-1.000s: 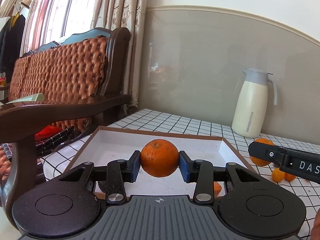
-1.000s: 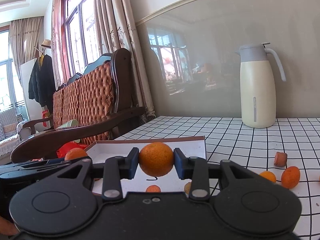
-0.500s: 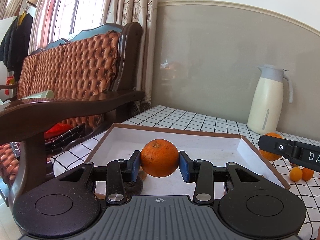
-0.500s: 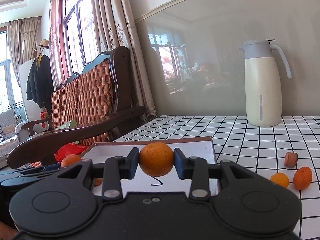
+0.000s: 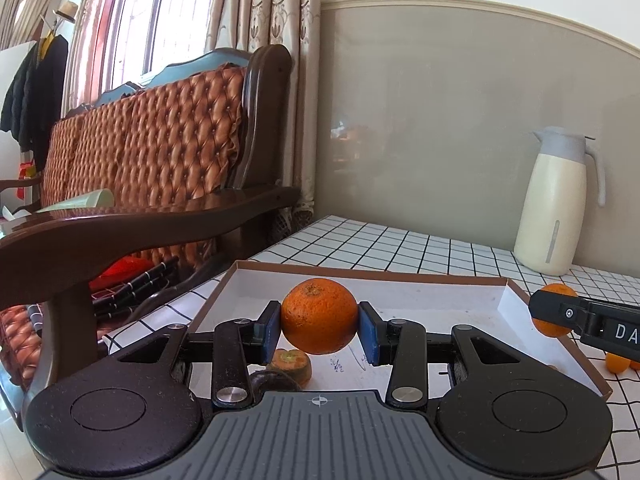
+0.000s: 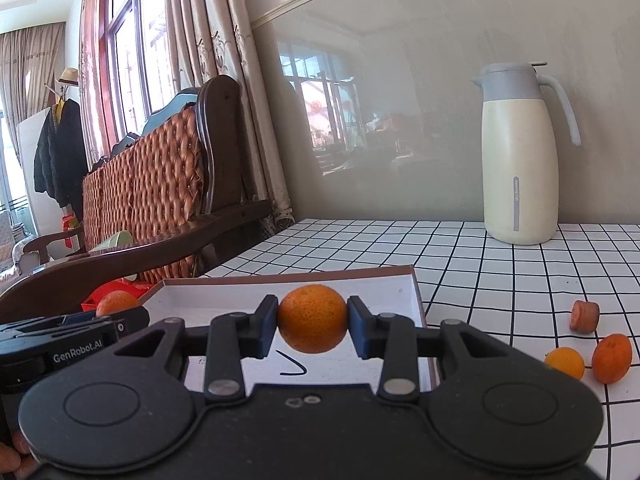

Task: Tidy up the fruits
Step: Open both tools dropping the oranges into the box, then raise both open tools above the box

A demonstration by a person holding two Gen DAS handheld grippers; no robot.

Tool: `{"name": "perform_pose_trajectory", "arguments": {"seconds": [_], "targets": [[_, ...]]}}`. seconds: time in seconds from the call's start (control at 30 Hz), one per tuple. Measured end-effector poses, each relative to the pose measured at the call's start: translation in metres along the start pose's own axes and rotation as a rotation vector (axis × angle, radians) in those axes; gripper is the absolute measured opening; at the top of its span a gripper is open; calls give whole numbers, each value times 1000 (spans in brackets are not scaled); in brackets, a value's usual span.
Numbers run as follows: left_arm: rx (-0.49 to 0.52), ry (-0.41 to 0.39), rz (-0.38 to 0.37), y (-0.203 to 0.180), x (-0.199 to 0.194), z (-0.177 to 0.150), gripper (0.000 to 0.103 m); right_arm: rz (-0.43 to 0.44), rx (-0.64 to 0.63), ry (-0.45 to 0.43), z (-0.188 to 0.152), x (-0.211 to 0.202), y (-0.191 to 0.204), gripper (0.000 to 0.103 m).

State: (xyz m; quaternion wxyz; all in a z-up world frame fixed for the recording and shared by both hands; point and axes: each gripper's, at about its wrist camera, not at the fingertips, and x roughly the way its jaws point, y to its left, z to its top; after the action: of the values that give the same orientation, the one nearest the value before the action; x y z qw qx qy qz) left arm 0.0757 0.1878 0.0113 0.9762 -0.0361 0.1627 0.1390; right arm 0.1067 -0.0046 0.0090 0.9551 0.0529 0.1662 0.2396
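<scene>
In the left wrist view my left gripper (image 5: 319,326) is shut on a round orange (image 5: 319,316), held between its blue pads above the near part of a shallow white tray with a brown rim (image 5: 420,278). In the right wrist view my right gripper (image 6: 313,324) is shut on a second orange (image 6: 313,318), held over the same tray (image 6: 404,292) near its right side. Each gripper's orange also shows in the other view: the right one (image 5: 556,292) at the tray's right edge, the left one (image 6: 116,303) at the far left.
A cut orange-brown piece (image 5: 290,362) lies in the tray under the left gripper. Two small oranges (image 6: 564,362) and a cut stub (image 6: 585,316) lie on the checked tablecloth to the right. A cream jug (image 6: 520,156) stands at the back. A wooden armchair (image 5: 152,224) flanks the table's left.
Both grippers have carried their oranges further over the tray, which now looks nearer and more centred. The cut piece under the left gripper has come into view. Both grips are unchanged.
</scene>
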Motion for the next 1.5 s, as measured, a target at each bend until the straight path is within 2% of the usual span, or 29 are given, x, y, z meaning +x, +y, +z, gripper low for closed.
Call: {"name": "perform_pose_trajectory", "arguments": {"seconds": [0.33,0.73,0.93,0.97,1.0,1.07,1.1,1.13,1.2,1.27,1.33,1.5], "targets": [[1,33,25,9,31,6,41,-46,27,51,6,25,-13,29],[-18,83,30,13,57,11,41,-54,12,124,13,59,-12,29],[-24,94,41,15,63,12,41,-68,18,136,13,64,-12,34],[-25,97,38,15,64,13,41,-74,16,129,14,64,-12,42],[-31,98,39,16,64,12,41,-79,14,123,14,63,-11,61],[-41,106,33,17,63,13,42,-88,30,84,15,59,-13,79],[-46,104,31,17,62,13,53,-86,40,64,15,56,-13,79],[-49,94,39,17,60,13,76,-85,46,54,16,53,-14,82],[-38,49,64,16,52,15,90,-86,65,27,18,48,-16,96],[-17,15,77,14,45,18,94,-77,77,-17,20,40,-17,97],[-23,-2,88,14,40,20,102,-60,81,-35,23,35,-17,97],[-24,-24,86,15,29,24,103,-41,82,-90,28,23,-16,97]]}}
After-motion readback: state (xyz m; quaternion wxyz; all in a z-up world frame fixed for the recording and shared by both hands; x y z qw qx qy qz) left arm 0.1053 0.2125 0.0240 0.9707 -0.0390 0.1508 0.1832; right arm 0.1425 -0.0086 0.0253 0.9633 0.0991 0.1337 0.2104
